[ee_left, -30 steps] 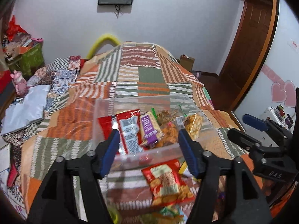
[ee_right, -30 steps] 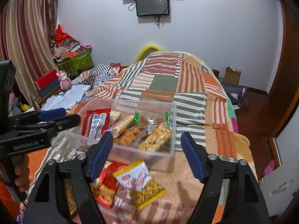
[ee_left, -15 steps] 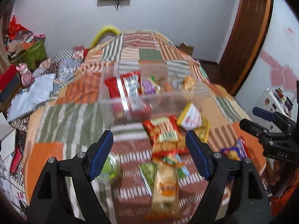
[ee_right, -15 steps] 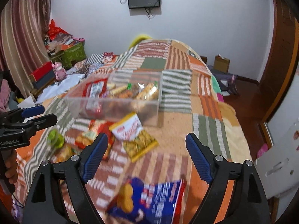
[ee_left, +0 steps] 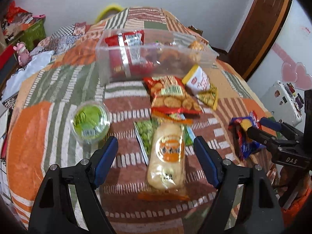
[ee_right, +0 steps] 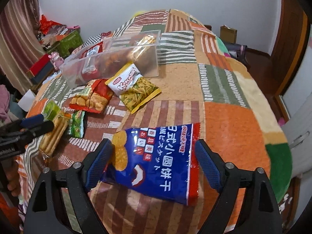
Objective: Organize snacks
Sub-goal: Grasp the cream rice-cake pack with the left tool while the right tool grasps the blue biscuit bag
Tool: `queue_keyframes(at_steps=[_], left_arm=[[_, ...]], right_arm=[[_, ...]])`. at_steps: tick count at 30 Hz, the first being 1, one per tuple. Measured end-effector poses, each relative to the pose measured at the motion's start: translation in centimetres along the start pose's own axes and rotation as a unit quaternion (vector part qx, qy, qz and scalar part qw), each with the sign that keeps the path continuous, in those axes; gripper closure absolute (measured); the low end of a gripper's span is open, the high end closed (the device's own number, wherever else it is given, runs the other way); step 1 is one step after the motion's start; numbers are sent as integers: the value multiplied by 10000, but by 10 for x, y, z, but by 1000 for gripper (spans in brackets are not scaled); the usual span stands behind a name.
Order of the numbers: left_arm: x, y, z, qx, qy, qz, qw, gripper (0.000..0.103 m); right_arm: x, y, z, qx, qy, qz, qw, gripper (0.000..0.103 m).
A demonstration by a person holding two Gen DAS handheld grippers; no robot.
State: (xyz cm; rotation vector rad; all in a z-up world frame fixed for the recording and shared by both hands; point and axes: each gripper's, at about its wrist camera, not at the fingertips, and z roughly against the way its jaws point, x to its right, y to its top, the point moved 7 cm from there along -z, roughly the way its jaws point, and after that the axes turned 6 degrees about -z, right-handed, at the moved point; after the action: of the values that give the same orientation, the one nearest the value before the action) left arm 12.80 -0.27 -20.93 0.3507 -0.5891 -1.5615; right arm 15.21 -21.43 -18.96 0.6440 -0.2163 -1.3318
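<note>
A clear plastic bin (ee_left: 156,58) holding several snack packs sits on the patchwork bed; it also shows in the right wrist view (ee_right: 117,56). My left gripper (ee_left: 156,156) is open above a long biscuit pack (ee_left: 167,159) that lies over a green pea pack (ee_left: 145,132). My right gripper (ee_right: 154,161) is open, straddling a blue cracker bag (ee_right: 156,161), without gripping it. A red cracker bag (ee_left: 171,97), a white-and-yellow snack bag (ee_right: 134,85) and a green cup (ee_left: 90,120) lie between the grippers and the bin.
The patchwork blanket (ee_right: 224,117) covers the whole bed. Boxes, clothes and a pink toy (ee_left: 21,52) sit left of the bed. A wooden door (ee_left: 259,25) and a white cabinet (ee_left: 282,101) stand to the right. The bed drops off at the right edge.
Both grippers have pulled back from the bin toward the bed's near end and tilted down. The biscuit pack and the blue bag now lie between their fingers.
</note>
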Motion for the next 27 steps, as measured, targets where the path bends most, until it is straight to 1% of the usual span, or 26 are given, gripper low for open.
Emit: queue_keyframes(at_steps=[1, 5, 8, 10, 12, 13, 15, 17, 18, 20, 23, 24, 27], left_arm=[[1, -2, -1, -22, 1, -13, 10000, 24], [5, -6, -4, -36, -49, -33, 10000, 24], [7, -8, -7, -50, -77, -23, 10000, 24], [9, -8, -9, -53, -142, -21, 9999, 28], [10, -9, -9, -56, -184, -24, 9998, 37], [11, -9, -10, -62, -207, -25, 9998, 40], [11, -10, -12, -77, -237, -17, 9997, 50], [10, -10, -14, -119, -263, 15, 9996, 55], [9, -11, -14, -122, -265, 29, 9996, 59], [9, -11, -14, -104, -264, 52, 9996, 64], [9, -10, -12, -74, -287, 72, 9995, 66], [9, -10, -12, -60, -288, 74, 9995, 67], [8, -8, -5, 48, -251, 64, 9997, 68]], right_arm=[[0, -1, 0, 0, 7, -3, 10000, 9], [-2, -6, -7, -73, -158, 107, 9998, 7], [-1, -9, -9, -63, -160, 115, 9998, 6], [1, -8, -9, -61, -108, 61, 9999, 6], [3, -8, -9, -50, -50, -17, 10000, 6], [4, -7, -10, -61, -12, -49, 10000, 6], [6, -6, -9, -28, 66, -139, 9999, 8], [5, -6, -7, -5, 191, -185, 9996, 15], [2, -6, -7, -39, 320, -175, 9993, 26], [-3, -7, -5, -16, 297, -43, 9995, 29], [-8, -6, -1, 68, 266, 95, 9996, 39], [-10, -5, 0, 79, 331, 94, 9994, 48], [-13, 2, 3, 145, 417, 90, 9990, 62]])
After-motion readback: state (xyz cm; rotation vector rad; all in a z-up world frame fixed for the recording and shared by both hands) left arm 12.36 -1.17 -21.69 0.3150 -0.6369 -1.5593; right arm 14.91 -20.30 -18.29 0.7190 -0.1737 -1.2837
